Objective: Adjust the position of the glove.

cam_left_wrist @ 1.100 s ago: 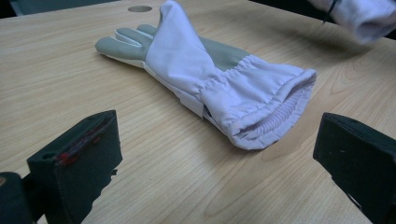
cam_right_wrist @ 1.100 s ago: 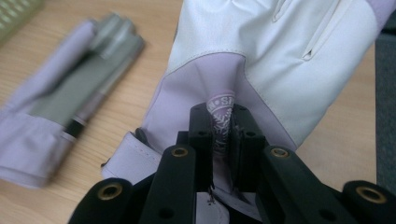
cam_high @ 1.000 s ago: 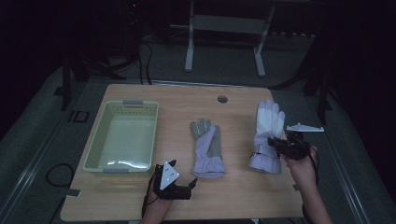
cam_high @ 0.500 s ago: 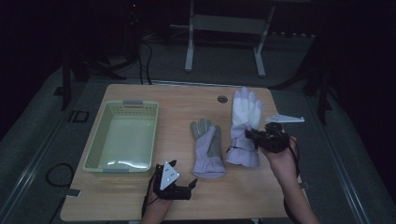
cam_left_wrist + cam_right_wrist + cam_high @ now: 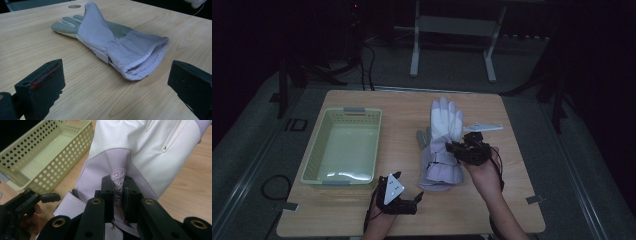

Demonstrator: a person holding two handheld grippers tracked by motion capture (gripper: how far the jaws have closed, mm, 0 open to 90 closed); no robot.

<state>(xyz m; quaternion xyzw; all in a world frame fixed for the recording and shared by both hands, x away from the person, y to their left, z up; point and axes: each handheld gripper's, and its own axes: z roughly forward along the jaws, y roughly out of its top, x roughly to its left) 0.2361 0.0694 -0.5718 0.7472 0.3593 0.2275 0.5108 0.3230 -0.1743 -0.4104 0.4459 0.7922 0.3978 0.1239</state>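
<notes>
Counter (image 5: 512, 200): light wood, 2 gloves mid-right, basket on the left, bare strip along the near edge and the right side.
Right gripper (image 5: 452, 148): pressed together on a fold of the white glove (image 5: 444, 120), near its cuff; in the right gripper view the jaws pinch a printed tab of the fabric (image 5: 119, 185).
White glove: fingers point to the far edge, laid partly over the grey glove (image 5: 421, 139), which peeks out at its left.
Grey glove: flat on the counter, cuff opening toward the near edge; in the left gripper view the cuff (image 5: 147, 62) gapes open between the jaws but well ahead of them.
Left gripper (image 5: 412, 198): spread wide, holding nothing, low at the near edge, apart from both gloves.
Basket (image 5: 314, 155): pale green, perforated walls, inside bare; its right wall sits near the gloves with a wood gap between.
Hole (image 5: 468, 99): small round cutout near the far edge, beyond the glove fingertips.
</notes>
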